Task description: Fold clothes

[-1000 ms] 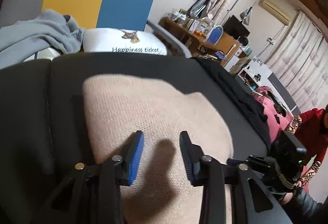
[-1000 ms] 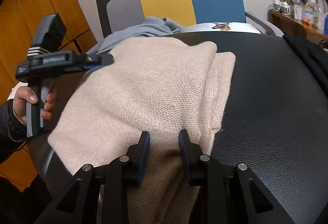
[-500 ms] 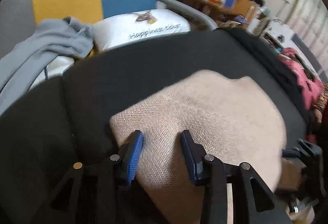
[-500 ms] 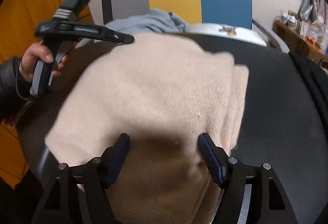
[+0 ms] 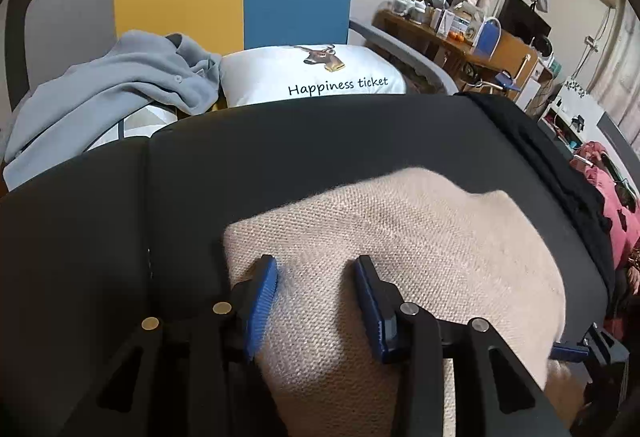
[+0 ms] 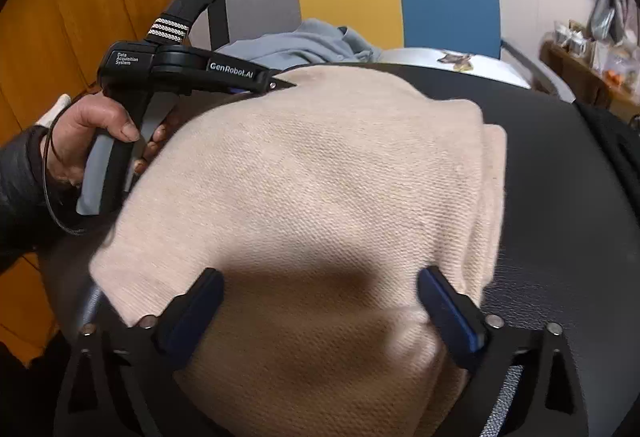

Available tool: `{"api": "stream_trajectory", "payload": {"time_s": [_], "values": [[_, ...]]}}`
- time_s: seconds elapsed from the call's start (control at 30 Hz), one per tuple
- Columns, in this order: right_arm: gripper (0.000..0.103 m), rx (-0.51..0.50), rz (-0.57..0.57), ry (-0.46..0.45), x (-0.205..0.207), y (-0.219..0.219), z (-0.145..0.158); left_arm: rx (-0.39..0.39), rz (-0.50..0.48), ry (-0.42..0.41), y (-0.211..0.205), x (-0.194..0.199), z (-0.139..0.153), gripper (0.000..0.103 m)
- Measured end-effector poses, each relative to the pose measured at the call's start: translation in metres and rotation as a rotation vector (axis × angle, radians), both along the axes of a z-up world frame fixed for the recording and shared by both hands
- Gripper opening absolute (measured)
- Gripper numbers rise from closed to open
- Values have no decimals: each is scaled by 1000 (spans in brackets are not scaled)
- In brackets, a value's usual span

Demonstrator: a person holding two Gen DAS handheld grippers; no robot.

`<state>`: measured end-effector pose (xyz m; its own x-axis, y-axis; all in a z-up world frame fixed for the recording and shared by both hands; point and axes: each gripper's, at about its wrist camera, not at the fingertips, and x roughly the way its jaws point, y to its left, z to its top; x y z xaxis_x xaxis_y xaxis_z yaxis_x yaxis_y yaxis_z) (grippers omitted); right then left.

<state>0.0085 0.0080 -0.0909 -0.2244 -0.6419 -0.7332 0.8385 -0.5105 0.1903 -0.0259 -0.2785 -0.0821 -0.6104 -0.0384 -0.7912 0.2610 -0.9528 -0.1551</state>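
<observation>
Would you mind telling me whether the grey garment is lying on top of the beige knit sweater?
No, the grey garment lies on the chair behind the black surface, apart from the beige knit sweater.

beige sweater (image 6: 320, 177) coarse matt knit; black surface (image 5: 280, 157) at 12 o'clock smooth leather-like; grey garment (image 5: 120, 85) at 10 soft fleece; wall panels (image 6: 60, 17) glossy wood

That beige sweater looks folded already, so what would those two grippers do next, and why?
Probably lift both clear of the beige knit sweater. It lies folded flat on the black surface. The right gripper is opening wide with cloth under it but unpinched; the left gripper is opening too, hovering over the sweater's corner. A grey garment on the chair behind may come next.
</observation>
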Motion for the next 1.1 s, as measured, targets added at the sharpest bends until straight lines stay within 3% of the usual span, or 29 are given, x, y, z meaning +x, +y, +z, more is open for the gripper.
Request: {"api": "stream_trajectory", "payload": {"time_s": [0.13,0.23,0.4,0.6,0.7,0.83,0.93,0.97,1.0,1.03,1.1], "values": [[102,-96,-23,-82,-14,13,18,22,19,23,-9,9,8,46],[103,-172,-56,-116,-27,25,33,101,43,102,-24,33,20,47],[103,-292,-157,-268,-77,54,40,409,88,189,-69,78,6,62],[103,-211,-204,-395,-128,53,5,633,-9,179,-67,90,-31,62],[103,-162,-129,-450,-133,33,-12,651,-70,187,-56,81,-34,68],[103,-145,-87,-401,-133,16,-14,659,-108,166,-44,62,-40,80],[103,-193,-26,-420,-135,11,-17,656,-123,152,-33,53,-40,81],[101,-213,-7,-425,-136,10,-18,648,-129,136,-28,51,-39,80],[82,-224,-3,-425,-136,9,-20,651,-131,123,-25,48,-39,73],[42,-222,8,-444,-137,7,-24,654,-133,109,-22,45,-39,65],[42,-228,27,-461,-137,5,-30,661,-114,104,-19,43,-39,54]]}}
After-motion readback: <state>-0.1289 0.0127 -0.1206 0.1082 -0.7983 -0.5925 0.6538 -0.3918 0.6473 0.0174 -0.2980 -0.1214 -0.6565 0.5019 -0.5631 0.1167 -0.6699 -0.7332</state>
